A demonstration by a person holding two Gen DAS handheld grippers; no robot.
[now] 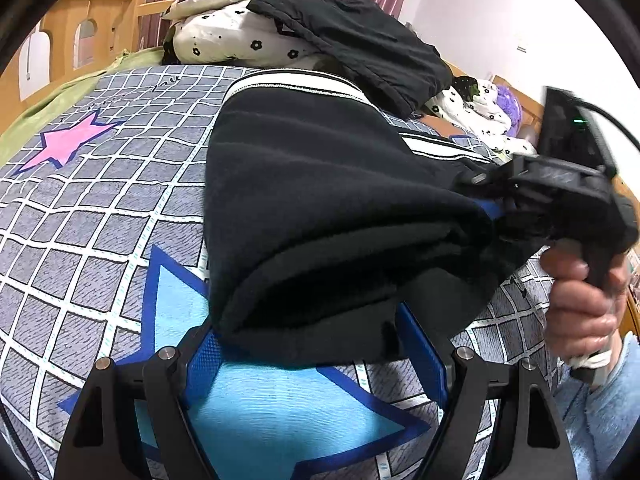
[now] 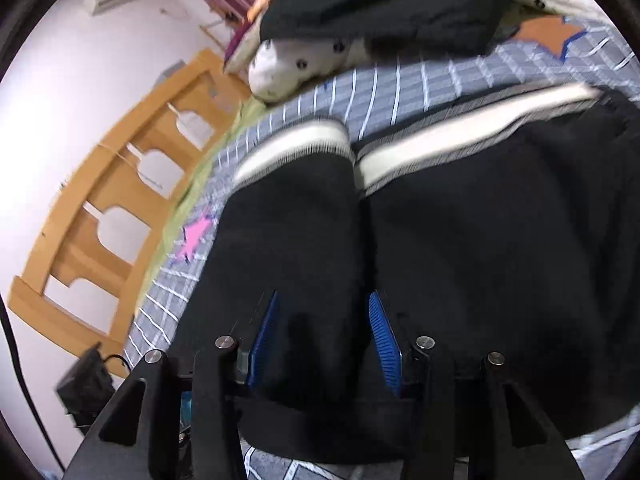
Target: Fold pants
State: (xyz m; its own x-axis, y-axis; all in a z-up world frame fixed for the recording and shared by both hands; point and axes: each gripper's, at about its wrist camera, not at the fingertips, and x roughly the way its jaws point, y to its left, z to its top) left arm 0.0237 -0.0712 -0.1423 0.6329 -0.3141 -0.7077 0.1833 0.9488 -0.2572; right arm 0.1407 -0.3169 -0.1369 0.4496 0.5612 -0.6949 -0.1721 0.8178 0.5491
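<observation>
pants (image 1: 320, 208) hiding both jaws' tips

Your right gripper's (image 1: 500, 210) jaws buried in pants (image 1: 320, 208) cloth, tips hidden. Right wrist view motion-blurred; white stripe (image 2: 460, 136) ahead of jaws smeared. Pants run past frame edge right of jaws.

Both grippers are matte black, the left gripper (image 1: 316, 360) and right gripper (image 2: 324, 344) carrying ribbed blue pads and silver screw heads. A black cable trails off; the right hand (image 1: 580, 300) shows bare skin above a light-blue sleeve (image 1: 600, 412).
</observation>
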